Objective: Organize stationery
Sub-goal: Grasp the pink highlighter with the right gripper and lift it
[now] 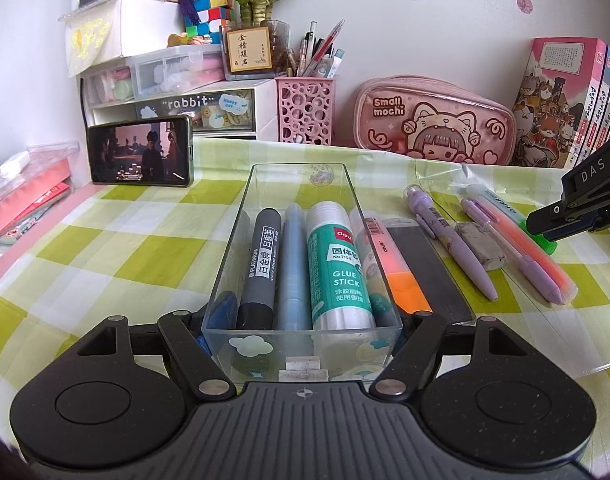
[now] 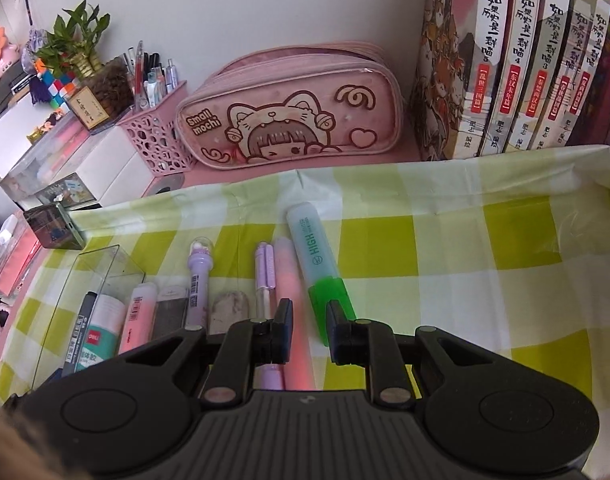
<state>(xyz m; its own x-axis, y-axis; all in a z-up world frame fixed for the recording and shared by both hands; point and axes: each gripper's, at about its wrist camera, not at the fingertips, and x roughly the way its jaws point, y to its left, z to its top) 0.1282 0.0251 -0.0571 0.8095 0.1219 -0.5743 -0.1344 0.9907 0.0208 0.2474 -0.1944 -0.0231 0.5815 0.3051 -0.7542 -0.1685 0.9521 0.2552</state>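
Observation:
A clear plastic box (image 1: 301, 332) stands on the checked cloth and holds a grey marker (image 1: 261, 264), a blue pen (image 1: 293, 268) and a glue stick (image 1: 337, 268). My left gripper (image 1: 303, 320) is shut on the box's near end, fingers on its two side walls. Right of the box lie an orange highlighter (image 1: 401, 268), a dark flat case (image 1: 429, 268), a purple pen (image 1: 453, 240), an eraser (image 1: 481, 246), a second purple pen (image 1: 513, 252) and a pink highlighter (image 1: 545, 264). My right gripper (image 2: 309, 332) is open, its fingers either side of the green highlighter's (image 2: 319, 264) cap end.
A pink pencil case (image 2: 293, 116) and a row of books (image 2: 521, 60) stand at the back. A pink pen holder (image 1: 305, 110), drawer units (image 1: 177, 96) and a phone (image 1: 141, 156) are at the back left. Pink folders (image 1: 21, 200) lie at the left edge.

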